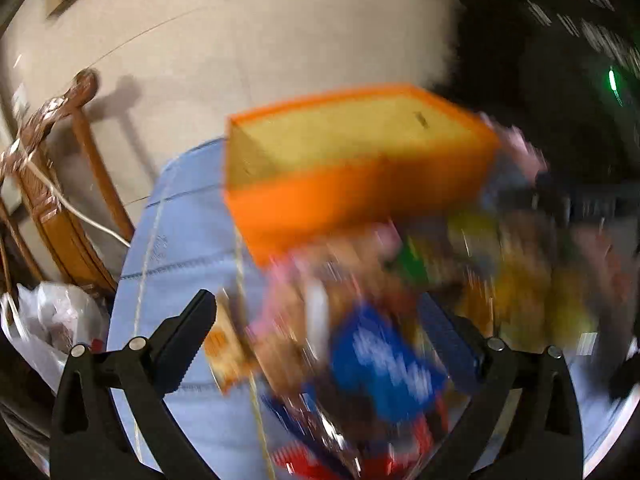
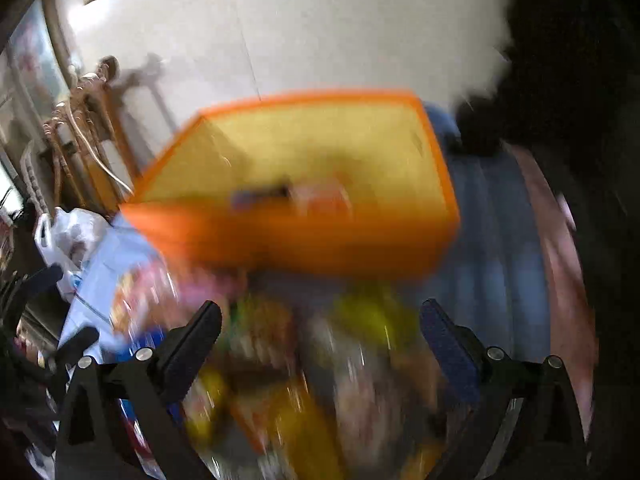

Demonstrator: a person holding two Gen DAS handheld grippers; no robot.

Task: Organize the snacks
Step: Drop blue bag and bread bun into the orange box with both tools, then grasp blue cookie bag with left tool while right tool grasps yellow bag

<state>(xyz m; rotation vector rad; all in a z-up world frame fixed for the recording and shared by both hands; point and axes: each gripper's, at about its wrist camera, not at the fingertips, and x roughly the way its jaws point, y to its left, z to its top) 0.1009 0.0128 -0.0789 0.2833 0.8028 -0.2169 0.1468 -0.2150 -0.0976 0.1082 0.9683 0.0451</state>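
Both views are motion-blurred. An orange box [image 1: 360, 196] with a yellow inside stands on a table with a light blue cloth [image 1: 188, 240]; it also shows in the right wrist view [image 2: 280, 236], with a few small items [image 2: 320, 196] inside. A heap of colourful snack packets [image 1: 400, 300] lies in front of it, also seen in the right wrist view [image 2: 300, 360]. A blue packet [image 1: 384, 364] lies between the fingers of my left gripper [image 1: 320, 328], which is open above the heap. My right gripper [image 2: 320, 328] is open above the packets and holds nothing.
A wooden chair [image 1: 68, 184] stands left of the table, with a white plastic bag [image 1: 56, 320] below it. A pale tiled wall [image 1: 280, 40] is behind. The right side is dark. The table's reddish-brown edge [image 2: 560, 260] shows at right.
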